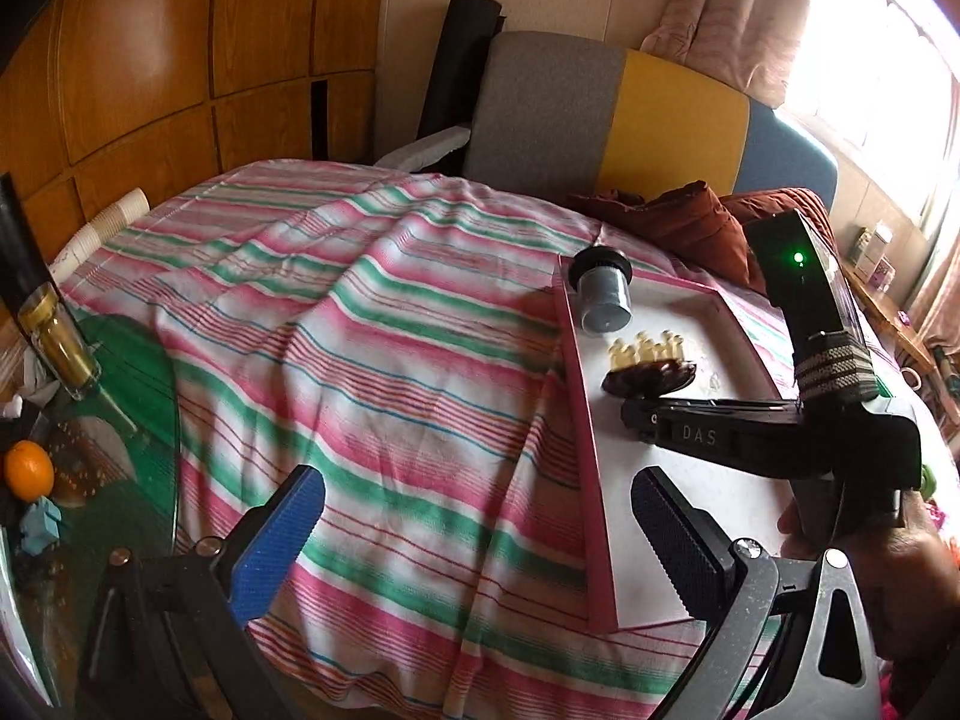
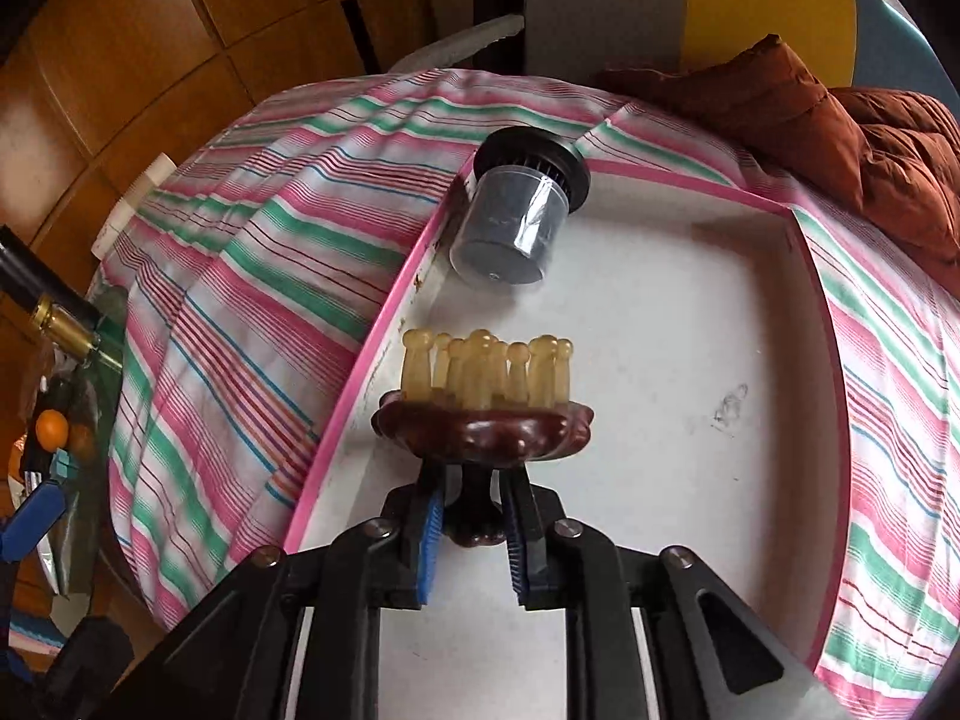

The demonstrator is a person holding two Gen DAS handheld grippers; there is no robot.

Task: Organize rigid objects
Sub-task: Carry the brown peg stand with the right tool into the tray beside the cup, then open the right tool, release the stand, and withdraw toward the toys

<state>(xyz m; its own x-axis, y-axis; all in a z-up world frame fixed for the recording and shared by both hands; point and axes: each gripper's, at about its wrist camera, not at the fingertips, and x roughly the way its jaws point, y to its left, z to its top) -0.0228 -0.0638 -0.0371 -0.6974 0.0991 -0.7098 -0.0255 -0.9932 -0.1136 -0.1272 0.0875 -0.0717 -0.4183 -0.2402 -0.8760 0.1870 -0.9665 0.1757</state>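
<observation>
A brown massage brush [image 2: 483,429] with yellowish nubs stands just above the white floor of a pink-rimmed tray [image 2: 360,372]. My right gripper [image 2: 474,516] is shut on the knob under its base; in the left wrist view that gripper [image 1: 639,408] reaches in from the right, behind the brush [image 1: 648,369]. A dark cylinder in a clear cap [image 2: 510,228] lies tilted on its side at the tray's far left corner, also seen as a cylinder [image 1: 600,294] by the tray rim [image 1: 576,390]. My left gripper [image 1: 480,540] hangs open over the striped cloth, left of the tray, holding nothing.
A striped pink, green and white cloth [image 1: 360,330] covers the surface. A rust-brown jacket [image 1: 690,222] lies behind the tray, in front of a grey, yellow and blue chair back [image 1: 600,120]. At the left are a glass tabletop with a bottle [image 1: 54,336], an orange [image 1: 27,471] and stacked paper cups [image 1: 108,222].
</observation>
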